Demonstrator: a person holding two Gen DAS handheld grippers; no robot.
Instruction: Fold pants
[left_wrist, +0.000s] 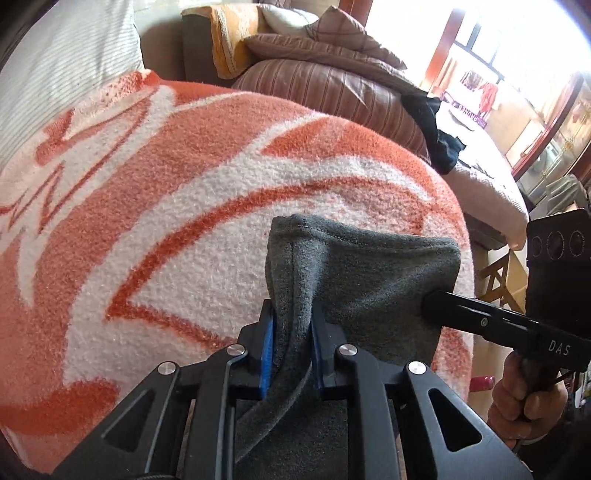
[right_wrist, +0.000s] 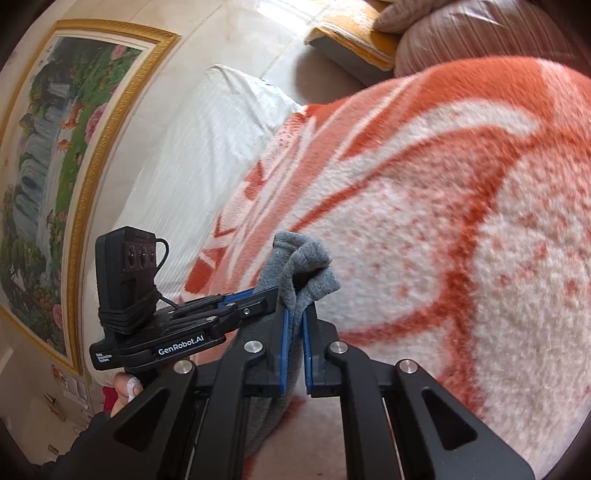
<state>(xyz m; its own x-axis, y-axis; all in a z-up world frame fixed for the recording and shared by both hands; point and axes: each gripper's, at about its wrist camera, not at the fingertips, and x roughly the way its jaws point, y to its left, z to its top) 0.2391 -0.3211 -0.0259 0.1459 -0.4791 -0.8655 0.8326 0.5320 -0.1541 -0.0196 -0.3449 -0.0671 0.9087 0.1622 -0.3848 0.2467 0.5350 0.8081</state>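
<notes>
Grey fleece pants lifted over an orange-and-white patterned plush blanket on the bed, left tool clenched on one bunched edge, right tool clamped on another fold, possibly the waistband, white pillow beyond.

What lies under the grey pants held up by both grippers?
The orange-and-white blanket spreads beneath the grey pants; whatever the blanket covers is hidden.
</notes>
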